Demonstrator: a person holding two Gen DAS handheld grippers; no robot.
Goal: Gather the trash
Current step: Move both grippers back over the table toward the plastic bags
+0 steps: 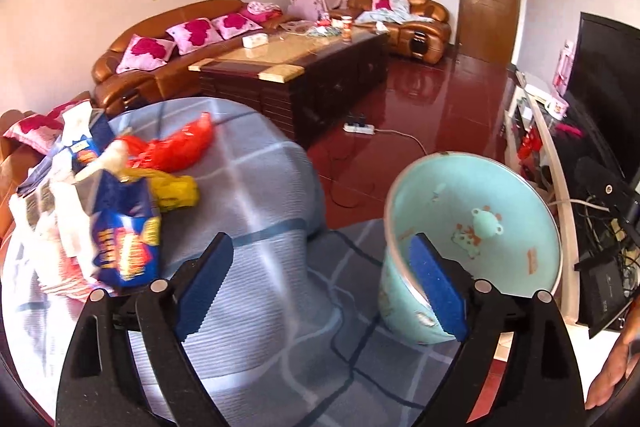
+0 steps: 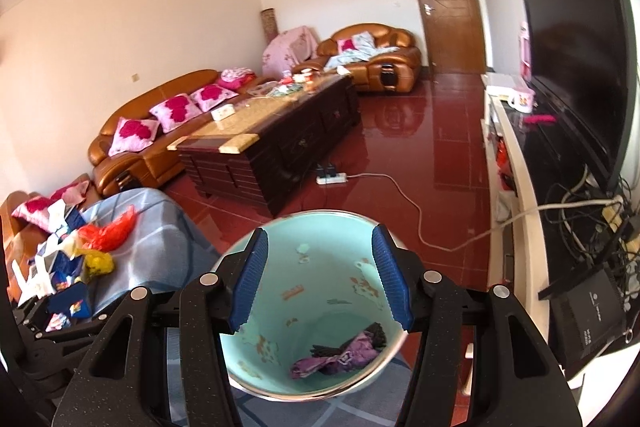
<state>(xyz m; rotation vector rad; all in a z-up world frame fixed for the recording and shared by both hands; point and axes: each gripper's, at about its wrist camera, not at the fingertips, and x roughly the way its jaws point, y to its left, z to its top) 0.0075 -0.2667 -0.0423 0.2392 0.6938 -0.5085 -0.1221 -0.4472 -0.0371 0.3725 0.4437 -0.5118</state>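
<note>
A light blue bin (image 1: 480,211) stands on a blue checked cloth (image 1: 256,227). My left gripper (image 1: 320,283) is open and empty above the cloth, with the bin just right of it. A trash pile lies to its left: blue snack packets (image 1: 124,243), a yellow bag (image 1: 176,191), a red bag (image 1: 180,143). My right gripper (image 2: 320,283) is open and empty over the bin's mouth (image 2: 312,291). A purple wrapper (image 2: 340,351) lies at the bin's bottom. The trash pile also shows in the right wrist view (image 2: 76,259).
A dark coffee table (image 2: 280,135) with clutter stands mid-room, brown sofas (image 2: 160,123) behind it. A TV (image 2: 576,59) on a white stand (image 2: 516,163) with cables and a router (image 2: 584,319) is at the right. A power strip (image 2: 332,179) lies on the red floor.
</note>
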